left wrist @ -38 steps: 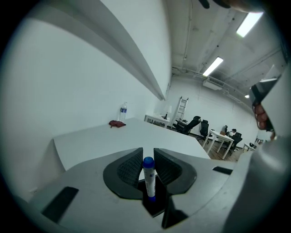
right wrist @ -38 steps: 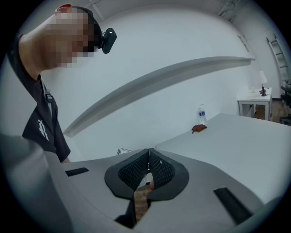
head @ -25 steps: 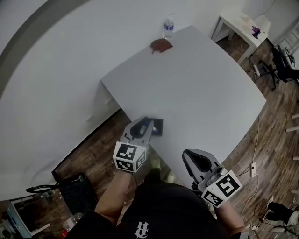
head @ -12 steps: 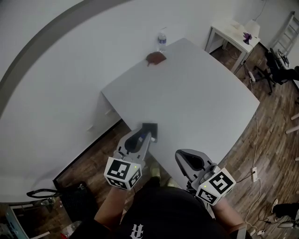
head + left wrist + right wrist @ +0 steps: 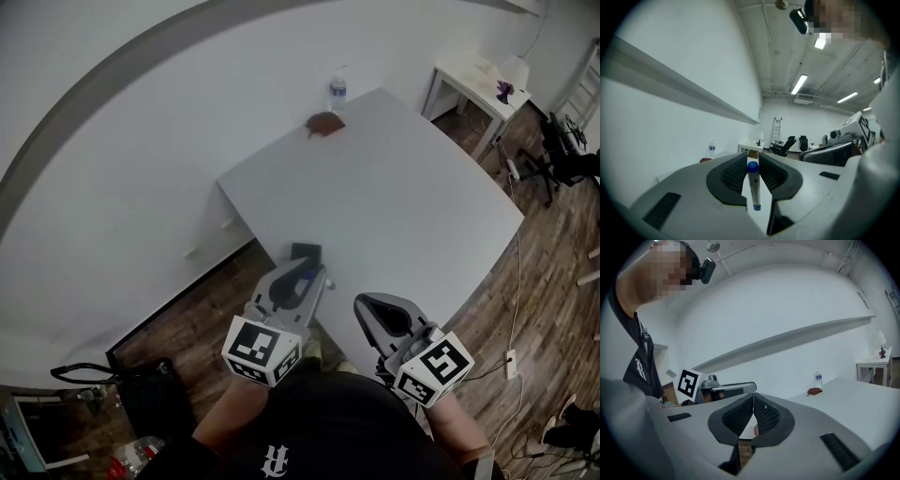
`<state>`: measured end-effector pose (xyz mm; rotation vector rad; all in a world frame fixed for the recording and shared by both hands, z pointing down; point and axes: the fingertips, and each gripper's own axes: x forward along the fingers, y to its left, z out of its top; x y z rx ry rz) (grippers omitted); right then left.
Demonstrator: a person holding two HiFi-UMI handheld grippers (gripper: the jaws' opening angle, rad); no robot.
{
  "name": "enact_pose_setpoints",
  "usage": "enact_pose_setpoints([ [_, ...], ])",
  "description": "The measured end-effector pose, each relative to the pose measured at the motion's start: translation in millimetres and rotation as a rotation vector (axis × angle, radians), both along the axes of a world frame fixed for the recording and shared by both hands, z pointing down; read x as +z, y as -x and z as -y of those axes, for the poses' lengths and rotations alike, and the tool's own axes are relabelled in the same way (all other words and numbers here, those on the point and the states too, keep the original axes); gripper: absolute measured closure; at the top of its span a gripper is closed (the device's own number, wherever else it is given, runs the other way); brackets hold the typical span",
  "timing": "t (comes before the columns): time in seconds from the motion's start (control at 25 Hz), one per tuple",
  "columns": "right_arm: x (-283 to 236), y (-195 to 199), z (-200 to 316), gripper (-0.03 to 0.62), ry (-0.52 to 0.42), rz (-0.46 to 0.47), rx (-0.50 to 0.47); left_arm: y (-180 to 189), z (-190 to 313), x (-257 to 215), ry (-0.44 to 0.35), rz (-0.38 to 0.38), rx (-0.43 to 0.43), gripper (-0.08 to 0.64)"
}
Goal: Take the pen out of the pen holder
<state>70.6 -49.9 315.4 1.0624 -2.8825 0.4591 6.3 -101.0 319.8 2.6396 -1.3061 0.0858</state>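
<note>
My left gripper (image 5: 314, 274) is shut on a white pen with a blue cap (image 5: 753, 186). The pen stands upright between the ribbed pads (image 5: 732, 172), and its blue shows in the head view (image 5: 303, 278). The gripper hangs just short of the dark square pen holder (image 5: 307, 251), which stands at the near corner of the white table (image 5: 412, 206). My right gripper (image 5: 367, 306) is beside it over the table's near edge. Its jaws (image 5: 753, 398) are shut tip to tip with nothing between them.
A water bottle (image 5: 338, 94) and a reddish-brown object (image 5: 325, 124) sit at the table's far corner by the white wall. A small white side table (image 5: 473, 80) and office chairs (image 5: 567, 141) stand at the right. A black bag (image 5: 150, 398) lies on the wooden floor at the left.
My left gripper has risen and drawn back from the pen holder with the pen in its jaws. The right gripper has risen slightly.
</note>
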Motion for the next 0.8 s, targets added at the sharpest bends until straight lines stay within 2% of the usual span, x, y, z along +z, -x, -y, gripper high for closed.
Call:
enact_pose_setpoints([
  [0.4, -5, 1, 1, 0.578, -0.033, -0.032, -0.009, -14, 1, -7, -0.006, -0.007, -0.012, 0.486],
  [0.8, -5, 8, 0, 0.580, -0.031, -0.035, -0.021, -11, -1, -9, -0.011, -0.009, -0.013, 0.486],
])
